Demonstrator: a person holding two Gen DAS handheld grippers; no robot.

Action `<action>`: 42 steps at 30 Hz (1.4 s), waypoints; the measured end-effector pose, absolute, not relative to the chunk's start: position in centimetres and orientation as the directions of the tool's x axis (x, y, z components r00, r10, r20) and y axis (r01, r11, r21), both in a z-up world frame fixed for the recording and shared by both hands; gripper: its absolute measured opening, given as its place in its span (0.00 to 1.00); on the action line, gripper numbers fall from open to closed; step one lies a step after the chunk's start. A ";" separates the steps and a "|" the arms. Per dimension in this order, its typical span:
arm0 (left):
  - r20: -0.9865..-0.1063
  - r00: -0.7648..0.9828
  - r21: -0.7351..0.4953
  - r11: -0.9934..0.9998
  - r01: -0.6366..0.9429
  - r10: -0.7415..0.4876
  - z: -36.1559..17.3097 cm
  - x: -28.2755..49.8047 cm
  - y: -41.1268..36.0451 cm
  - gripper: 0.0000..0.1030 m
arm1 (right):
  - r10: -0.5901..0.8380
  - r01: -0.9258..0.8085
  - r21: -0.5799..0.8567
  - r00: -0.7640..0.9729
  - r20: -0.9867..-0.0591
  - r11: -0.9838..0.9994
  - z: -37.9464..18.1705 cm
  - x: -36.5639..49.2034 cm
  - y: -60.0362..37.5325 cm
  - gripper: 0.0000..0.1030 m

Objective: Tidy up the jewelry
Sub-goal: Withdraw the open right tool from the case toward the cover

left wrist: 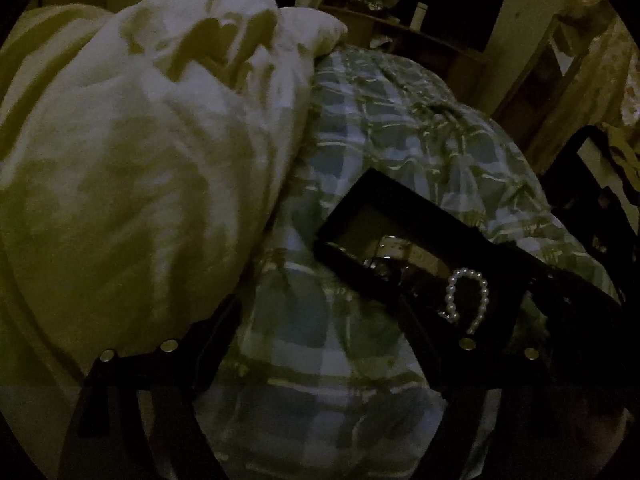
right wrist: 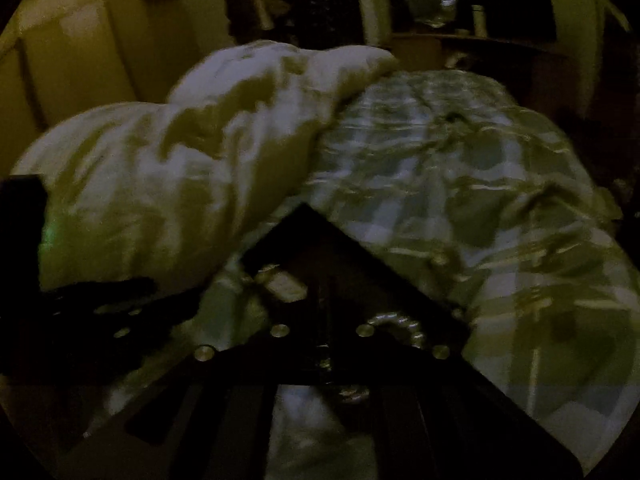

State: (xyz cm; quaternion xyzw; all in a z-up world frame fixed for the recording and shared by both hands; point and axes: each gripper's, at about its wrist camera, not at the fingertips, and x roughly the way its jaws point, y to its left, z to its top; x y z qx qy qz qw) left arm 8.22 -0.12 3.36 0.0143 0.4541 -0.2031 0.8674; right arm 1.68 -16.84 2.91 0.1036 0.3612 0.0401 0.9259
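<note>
A black jewelry tray (left wrist: 400,208) lies on the plaid bedsheet (left wrist: 400,128). In its near compartment a curled pearl string (left wrist: 468,300) rests. My left gripper (left wrist: 316,320) is open above the sheet, with its right finger over the tray's near corner and nothing between the fingers. In the right wrist view the tray (right wrist: 320,240) sits straight ahead under my right gripper (right wrist: 324,308), whose fingers stand close together. The picture is too dark and blurred to show the gap. The pearl string (right wrist: 400,326) shows just right of those fingers, and a pale item (right wrist: 282,282) lies in the tray's left part.
A bunched white duvet (left wrist: 140,160) fills the bed's left side, against the tray's left corner. A dark shelf with bottles (left wrist: 420,16) stands beyond the bed. A dark shape with rivets, likely the other gripper (right wrist: 100,312), sits at the left of the right wrist view.
</note>
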 end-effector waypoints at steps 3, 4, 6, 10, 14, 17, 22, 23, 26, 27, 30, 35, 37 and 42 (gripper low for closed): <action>-0.796 0.503 -0.151 0.914 0.376 -0.338 3.0 8.1 -0.4 0.81 | 0.143 0.020 0.229 0.729 -0.670 0.973 2.4 1.3 -17.0 0.53; -0.798 0.505 -0.145 0.918 0.369 -0.330 2.8 8.1 -0.1 0.81 | 0.136 0.021 0.222 0.734 -0.665 0.975 2.5 1.1 -16.9 0.58; -0.799 0.507 -0.155 0.925 0.348 -0.324 2.6 8.3 0.6 0.82 | 0.149 -0.005 0.216 0.742 -0.654 0.976 2.9 0.7 -16.6 0.58; -0.793 0.510 -0.200 0.933 0.298 -0.333 2.6 8.6 2.2 0.82 | 0.234 -0.163 0.168 0.695 -0.680 0.972 2.3 -0.6 -13.4 0.45; -0.786 0.517 -0.210 0.933 0.291 -0.338 2.8 8.6 2.7 0.82 | 0.292 -0.293 0.134 0.606 -0.740 0.947 0.5 -1.1 -9.9 0.20; -0.783 0.524 -0.199 0.934 0.296 -0.333 3.1 8.4 2.7 0.82 | 0.268 -0.259 0.142 0.555 -0.788 0.955 -1.2 -0.1 -9.8 0.20; -0.791 0.526 -0.170 0.938 0.302 -0.313 3.0 8.3 2.5 0.82 | 0.271 -0.227 0.176 0.511 -0.815 0.958 -2.8 1.1 -10.0 0.20; -0.792 0.527 -0.163 0.939 0.304 -0.308 3.0 8.3 2.5 0.82 | 0.270 -0.237 0.170 0.502 -0.821 0.957 -3.0 1.2 -9.6 0.20; -0.796 0.526 -0.150 0.939 0.308 -0.300 2.9 8.2 2.5 0.83 | 0.259 -0.244 0.158 0.472 -0.842 0.957 -4.2 1.8 -8.8 0.20; -0.796 0.525 -0.150 0.939 0.309 -0.300 2.9 8.3 2.5 0.83 | 0.256 -0.240 0.157 0.467 -0.846 0.958 -4.4 1.9 -8.8 0.20; -0.797 0.523 -0.153 0.938 0.310 -0.302 2.9 8.3 2.5 0.83 | 0.244 -0.219 0.157 0.460 -0.853 0.963 -4.9 2.6 -8.8 0.20; -0.800 0.519 -0.148 0.938 0.313 -0.300 2.8 8.2 2.5 0.83 | 0.239 -0.195 0.164 0.464 -0.853 0.967 -5.0 2.8 -9.2 0.19; -0.800 0.518 -0.152 0.938 0.313 -0.302 2.8 8.3 2.5 0.83 | 0.231 -0.197 0.156 0.454 -0.860 0.968 -5.2 2.8 -9.0 0.19; -0.805 0.510 -0.151 0.936 0.318 -0.303 2.6 8.3 2.4 0.83 | 0.220 -0.193 0.148 0.434 -0.874 0.970 -5.8 3.1 -8.9 0.19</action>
